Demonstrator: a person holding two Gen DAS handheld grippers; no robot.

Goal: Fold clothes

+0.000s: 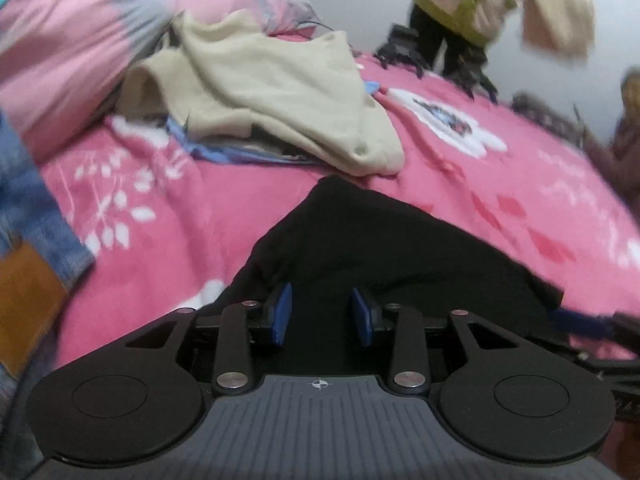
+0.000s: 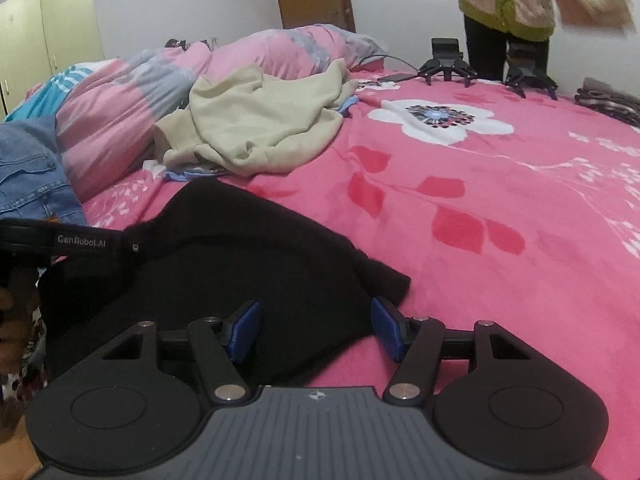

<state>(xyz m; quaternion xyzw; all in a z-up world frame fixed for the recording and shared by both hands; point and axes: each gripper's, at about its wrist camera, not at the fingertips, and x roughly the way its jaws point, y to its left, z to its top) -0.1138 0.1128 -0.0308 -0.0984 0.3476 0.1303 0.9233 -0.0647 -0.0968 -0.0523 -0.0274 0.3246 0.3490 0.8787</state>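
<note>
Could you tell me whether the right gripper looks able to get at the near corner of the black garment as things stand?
Probably yes. The right gripper has its jaws open right over the black garment, whose corner lies flat on the pink bedspread with nothing covering it.

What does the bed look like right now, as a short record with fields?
surface: pink floral bedspread
nearest garment: black garment, spread at the near edge
behind it: beige garment, crumpled on a pile
far left: denim piece
left hand-held gripper: open, over black cloth
right hand-held gripper: open, at the black garment's right edge
background: person standing by the far side
</note>
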